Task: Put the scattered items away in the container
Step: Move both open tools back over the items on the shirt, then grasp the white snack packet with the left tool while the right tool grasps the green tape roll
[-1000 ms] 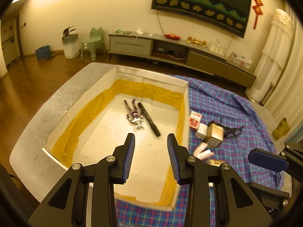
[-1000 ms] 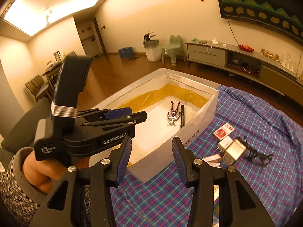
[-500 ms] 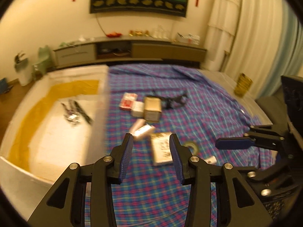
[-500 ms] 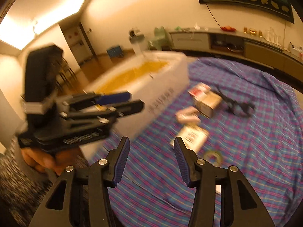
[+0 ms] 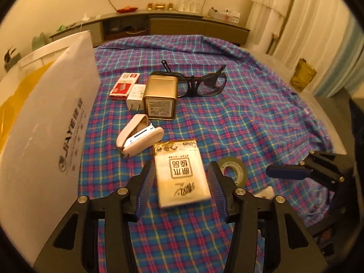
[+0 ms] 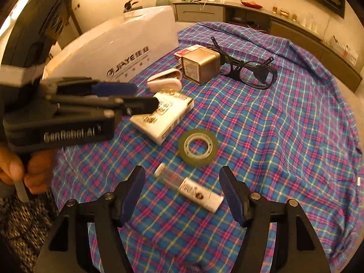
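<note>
Tissue pack (image 5: 182, 174) beside the white container (image 5: 49, 116), framed by the just-widened, empty left gripper (image 5: 180, 187); small tube (image 6: 193, 187) nearer than the tape roll (image 6: 197, 147), under the equally spread, empty right gripper (image 6: 183, 191): lower squarely, then close across the short sides.

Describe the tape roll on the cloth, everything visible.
The tape roll is a ring of clear, greenish-yellow tape on a pale plastic core with small ribs inside. It lies flat on the plaid cloth, its hole facing up. It sits between the tissue pack and the small tube, touching neither. No tool touches it.
</note>
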Motion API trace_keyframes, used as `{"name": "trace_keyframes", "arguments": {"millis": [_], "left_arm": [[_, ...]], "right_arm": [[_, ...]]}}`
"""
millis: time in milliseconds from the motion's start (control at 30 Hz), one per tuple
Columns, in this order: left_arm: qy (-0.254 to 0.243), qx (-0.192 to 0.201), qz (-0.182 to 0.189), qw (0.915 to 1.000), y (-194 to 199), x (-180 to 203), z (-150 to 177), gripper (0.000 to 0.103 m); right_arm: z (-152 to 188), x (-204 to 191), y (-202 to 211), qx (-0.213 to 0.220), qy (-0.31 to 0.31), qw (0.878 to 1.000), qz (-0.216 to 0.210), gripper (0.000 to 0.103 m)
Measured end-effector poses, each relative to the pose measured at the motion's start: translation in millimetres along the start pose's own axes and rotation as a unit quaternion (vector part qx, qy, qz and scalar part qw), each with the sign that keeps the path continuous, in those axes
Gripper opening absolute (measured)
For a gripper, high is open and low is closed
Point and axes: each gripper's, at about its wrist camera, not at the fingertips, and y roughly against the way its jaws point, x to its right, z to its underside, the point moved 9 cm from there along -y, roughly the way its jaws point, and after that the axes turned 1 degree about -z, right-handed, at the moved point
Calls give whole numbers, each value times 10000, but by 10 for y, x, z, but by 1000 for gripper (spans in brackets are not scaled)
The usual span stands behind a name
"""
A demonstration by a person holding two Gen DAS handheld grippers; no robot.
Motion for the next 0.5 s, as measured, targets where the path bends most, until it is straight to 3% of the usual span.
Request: {"name": "trace_keyframes", "arguments": {"millis": [67,133,200,300,433,500], "left_arm": [[67,-117,16,9999,-114,-28,24,53],[115,-85,31,9999,-213,-52,33,62],[260,-107,168,9995,-233,-54,23,62],[29,-67,-17,10000,-307,-53,57,61],[74,-1,-1,10000,-316,-107,43,59],[137,14,34,9999,-304,-151,41,55]], "right_arm": [[-38,56,-61,52,-126,9999,-11,69],[-82,71,-135,84,-167,9998,9,69],[-116,48,-238,52,-145,9999,16,69],[-131,40,-381,12,-57,9997,229,67],[-177,41,-395,31,34,9987,504,49],[-175,72,-384,39,-99,9987,493,49]]}}
